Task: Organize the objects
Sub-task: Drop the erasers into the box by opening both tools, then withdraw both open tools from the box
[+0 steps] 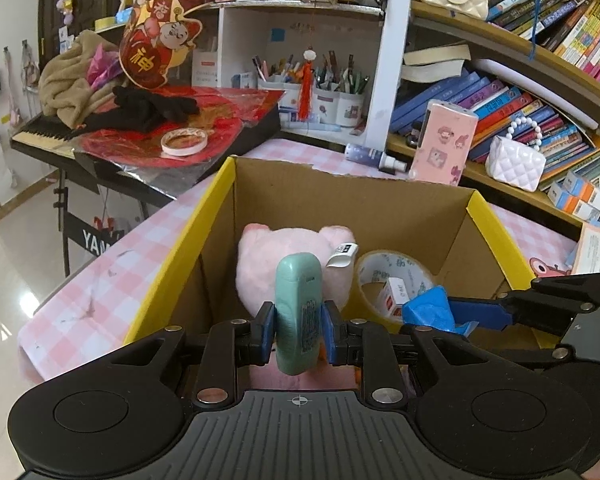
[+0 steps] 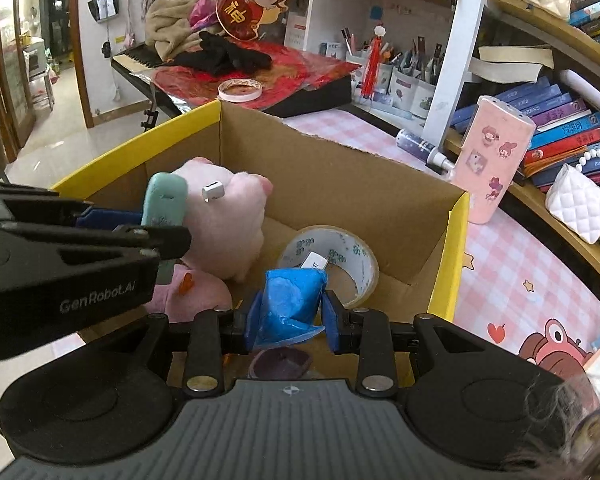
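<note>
Left wrist: left gripper angled down, pinching teal case; right gripper pinching blue packet over box

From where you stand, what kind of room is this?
Probably a bedroom or study at home: crowded bookshelves, pen cups in a desk cubby, a keyboard piano piled with clothes, and a pink checked cloth over the desk.

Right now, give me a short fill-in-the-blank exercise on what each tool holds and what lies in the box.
1. The left tool grips a ____-coloured oblong object.
2. The right tool grips a crumpled ____ bag.
3. Inside the cardboard box, beside the tape roll, lies a pink ____ toy.

Missing words: green; blue; plush
</note>
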Demonstrator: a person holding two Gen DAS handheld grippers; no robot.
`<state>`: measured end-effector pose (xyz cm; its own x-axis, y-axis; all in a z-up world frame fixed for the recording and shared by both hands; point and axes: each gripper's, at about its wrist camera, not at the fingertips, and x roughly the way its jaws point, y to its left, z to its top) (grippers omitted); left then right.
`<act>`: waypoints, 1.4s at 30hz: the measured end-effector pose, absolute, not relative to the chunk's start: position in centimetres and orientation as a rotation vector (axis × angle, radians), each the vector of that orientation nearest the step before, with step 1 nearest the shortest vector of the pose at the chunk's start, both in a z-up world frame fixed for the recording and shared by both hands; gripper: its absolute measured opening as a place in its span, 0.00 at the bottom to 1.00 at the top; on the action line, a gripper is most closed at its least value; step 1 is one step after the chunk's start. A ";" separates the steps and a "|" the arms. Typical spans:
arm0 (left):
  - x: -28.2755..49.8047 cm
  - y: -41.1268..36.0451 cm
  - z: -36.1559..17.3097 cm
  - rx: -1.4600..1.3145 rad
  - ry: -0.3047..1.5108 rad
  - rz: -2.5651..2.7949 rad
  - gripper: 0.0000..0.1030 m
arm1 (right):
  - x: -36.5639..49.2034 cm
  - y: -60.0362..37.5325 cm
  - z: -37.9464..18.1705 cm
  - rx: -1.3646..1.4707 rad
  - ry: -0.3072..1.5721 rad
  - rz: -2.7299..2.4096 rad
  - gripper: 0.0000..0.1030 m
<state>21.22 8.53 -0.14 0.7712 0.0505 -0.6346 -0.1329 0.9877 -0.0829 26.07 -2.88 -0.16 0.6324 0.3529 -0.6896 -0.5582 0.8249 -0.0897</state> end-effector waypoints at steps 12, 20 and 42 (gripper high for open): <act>17.8 10.0 4.3 -0.154 0.452 0.081 0.66 | 24.3 -3.7 2.4 -0.253 0.638 0.435 0.38; 12.9 10.9 6.4 -0.188 0.374 0.050 0.69 | 20.4 -5.1 5.3 -0.155 0.542 0.330 0.39; -0.9 12.0 0.9 -0.167 0.604 0.149 0.81 | 5.1 -4.1 -0.1 -0.098 0.772 0.183 0.45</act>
<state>-0.90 11.98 0.91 0.8131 0.0900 -0.5752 -0.1873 0.9759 -0.1120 5.12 -4.11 -0.09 0.7014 0.1286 -0.7010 -0.2000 0.9796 -0.0205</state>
